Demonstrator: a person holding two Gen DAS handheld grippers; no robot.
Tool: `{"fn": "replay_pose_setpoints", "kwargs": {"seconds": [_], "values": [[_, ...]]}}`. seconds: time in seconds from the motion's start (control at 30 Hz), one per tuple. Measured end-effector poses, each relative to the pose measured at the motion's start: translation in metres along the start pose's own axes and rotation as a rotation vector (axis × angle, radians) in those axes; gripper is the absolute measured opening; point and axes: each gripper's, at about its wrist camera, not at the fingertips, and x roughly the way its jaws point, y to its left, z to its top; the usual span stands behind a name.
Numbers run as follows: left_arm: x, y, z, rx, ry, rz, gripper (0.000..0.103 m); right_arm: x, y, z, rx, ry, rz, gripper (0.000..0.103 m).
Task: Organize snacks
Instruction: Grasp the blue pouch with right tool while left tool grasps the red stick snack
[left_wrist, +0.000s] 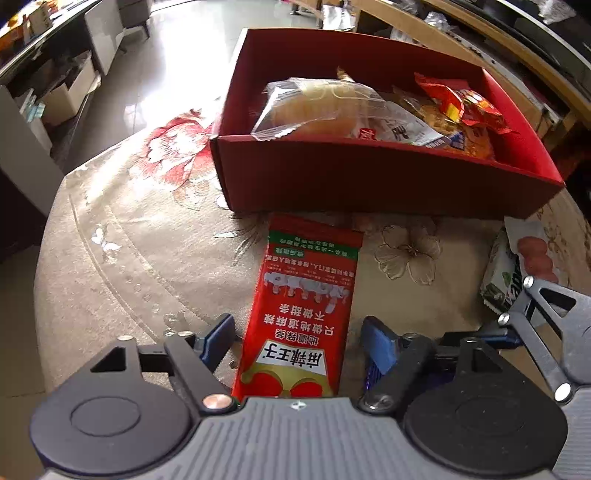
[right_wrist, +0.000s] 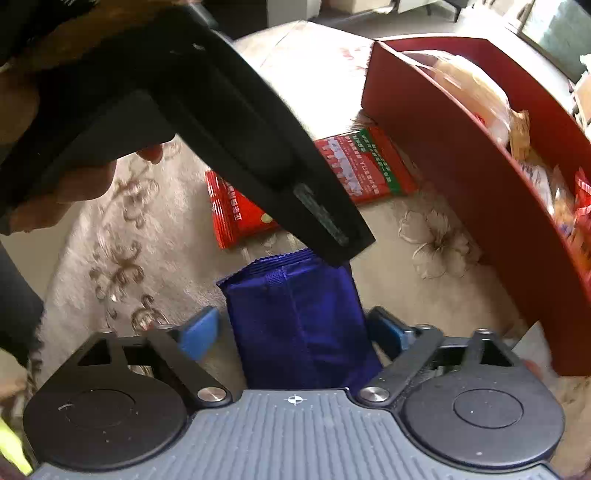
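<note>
left gripper (left_wrist: 299, 341) hiding red packet's (left_wrist: 303, 306) end

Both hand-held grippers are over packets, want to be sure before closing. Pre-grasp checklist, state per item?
1. Left hand-held gripper straddles the red snack packet: ok, blue pads either side, not pressing.
2. Right hand-held gripper straddles the blue packet: ok, jaws wide, pads clear.
3. Grippers clear of each other: not ok, the left one's body overlaps the blue packet's far end in the right wrist view.
4. Red box has room: ok, bread bag and others inside, left end bare.
5. Other packets left out: not ok, one white-green packet beside the box.
</note>
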Motion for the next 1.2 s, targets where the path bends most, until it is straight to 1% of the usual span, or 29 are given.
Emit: {"fn": "replay_pose_setpoints", "kwargs": {"seconds": [0.03, 0.07, 0.13, 0.17, 0.2, 0.3, 0.33, 0.37, 0.4, 0.43, 0.47, 0.53, 0.6, 0.77, 0.93, 0.97, 1.0, 1.03, 1.07, 1.13, 1.2], "values": [[0.000, -0.002, -0.002, 0.015, -0.005, 0.002, 0.080, 0.003, 0.003, -0.004, -0.019, -0.009, 0.005, 0.103], [0.001, -0.005, -0.004, 0.033, -0.011, 0.010, 0.082, 0.005, 0.008, -0.007, -0.045, -0.022, -0.023, 0.103], [0.003, -0.010, -0.006, 0.057, -0.011, 0.033, 0.087, 0.005, 0.007, -0.006, -0.007, -0.024, -0.023, 0.103], [0.004, -0.011, -0.006, 0.057, -0.001, 0.041, 0.094, 0.005, 0.006, -0.005, 0.011, -0.019, -0.024, 0.103], [0.006, -0.011, -0.005, 0.051, 0.008, 0.043, 0.096, 0.004, 0.004, -0.003, 0.039, -0.021, -0.029, 0.103], [0.007, -0.012, -0.005, 0.052, 0.009, 0.047, 0.095, 0.004, 0.005, -0.003, 0.040, -0.015, -0.056, 0.092], [0.006, -0.012, -0.004, 0.045, 0.008, 0.048, 0.094, 0.001, 0.004, -0.004, 0.050, -0.017, -0.060, 0.083], [0.004, -0.011, -0.004, 0.032, 0.005, 0.048, 0.087, -0.004, 0.004, -0.006, 0.062, -0.019, -0.065, 0.077], [0.002, -0.010, -0.004, 0.020, 0.001, 0.049, 0.074, -0.007, 0.001, -0.006, 0.089, -0.018, -0.061, 0.077], [-0.001, -0.008, -0.003, 0.012, -0.006, 0.049, 0.066, -0.008, -0.001, -0.008, 0.117, -0.011, -0.053, 0.077], [-0.004, -0.007, -0.002, 0.001, -0.009, 0.053, 0.056, -0.010, -0.002, -0.011, 0.134, -0.007, -0.052, 0.077], [-0.005, -0.002, 0.000, -0.030, -0.006, 0.050, 0.053, -0.012, -0.002, -0.020, 0.145, -0.003, -0.084, 0.076], [-0.007, 0.001, -0.001, -0.040, -0.005, 0.048, 0.051, -0.018, -0.005, -0.027, 0.184, -0.012, -0.096, 0.076], [-0.013, 0.000, -0.002, -0.063, -0.006, 0.045, 0.047, -0.042, -0.013, -0.043, 0.284, -0.078, -0.110, 0.076], [-0.026, -0.004, -0.002, -0.081, -0.037, 0.031, 0.046, -0.058, -0.020, -0.046, 0.362, -0.143, -0.137, 0.076], [-0.031, -0.005, -0.002, -0.083, -0.050, 0.026, 0.044, -0.062, -0.021, -0.047, 0.377, -0.159, -0.139, 0.076], [-0.036, -0.006, -0.001, -0.084, -0.062, 0.015, 0.030, -0.067, -0.024, -0.047, 0.393, -0.177, -0.144, 0.076], [-0.040, -0.006, 0.000, -0.091, -0.066, -0.003, 0.025, -0.074, -0.026, -0.049, 0.407, -0.192, -0.149, 0.076], [-0.043, -0.006, 0.000, -0.101, -0.072, -0.013, 0.024, -0.078, -0.028, -0.049, 0.418, -0.205, -0.155, 0.076], [-0.045, -0.007, 0.001, -0.093, -0.080, -0.005, 0.024, -0.085, -0.032, -0.051, 0.437, -0.224, -0.171, 0.076], [-0.038, -0.009, 0.002, -0.088, -0.056, -0.002, 0.024, -0.087, -0.035, -0.052, 0.448, -0.231, -0.176, 0.076]]}}
